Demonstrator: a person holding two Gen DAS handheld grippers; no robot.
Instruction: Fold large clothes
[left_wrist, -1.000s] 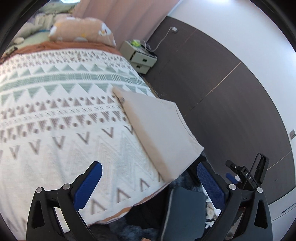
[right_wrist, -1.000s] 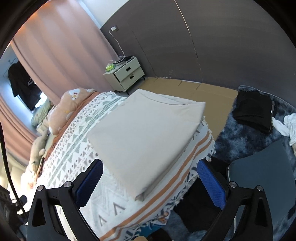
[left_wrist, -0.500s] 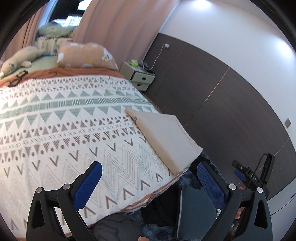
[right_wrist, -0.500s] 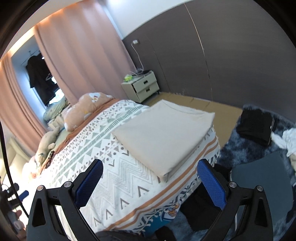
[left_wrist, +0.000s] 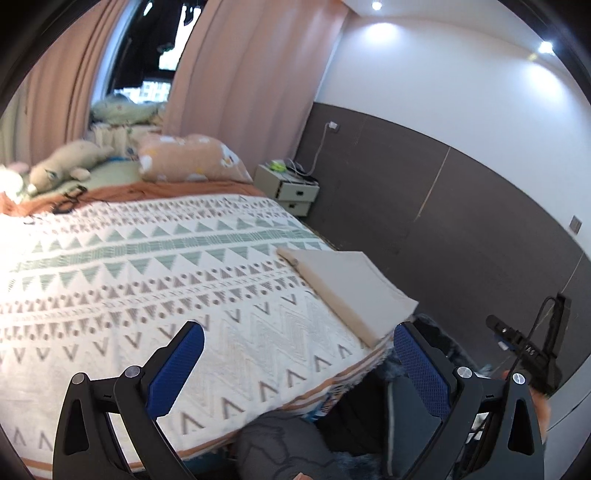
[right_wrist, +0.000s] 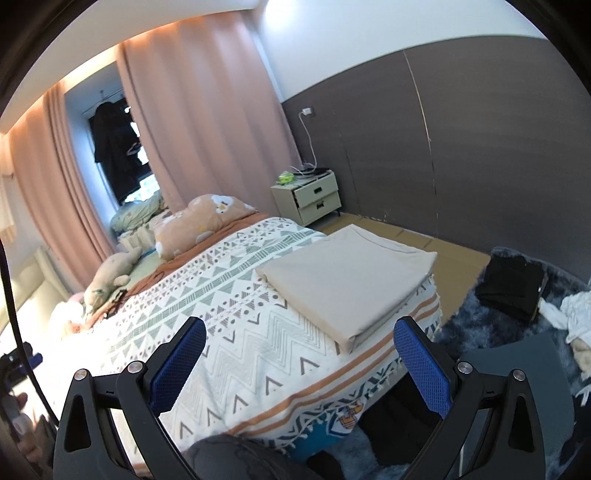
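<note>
A beige garment (left_wrist: 351, 286) (right_wrist: 347, 273), folded into a flat rectangle, lies on the patterned bedspread (left_wrist: 147, 280) (right_wrist: 236, 325) at the bed's near right corner. My left gripper (left_wrist: 299, 354) hangs open well back from the bed's foot, nothing between its blue pads. Equally wide open and empty, my right gripper (right_wrist: 299, 354) is held off the bed, with the folded garment ahead and slightly right of it. The other gripper's black body (left_wrist: 532, 354) shows at the right edge of the left wrist view.
Pillows (right_wrist: 199, 225) and a plush toy (left_wrist: 66, 162) lie at the bed's head. A bedside cabinet (right_wrist: 308, 197) stands by the dark wall. On the blue rug (right_wrist: 480, 317) lie black clothes (right_wrist: 513, 284) and a white cloth (right_wrist: 576, 314). A grey chair seat (right_wrist: 517, 369) sits below right.
Both grippers have pulled back and tilted up from the bed, so the folded garment looks smaller and farther. Both stayed open and empty.
</note>
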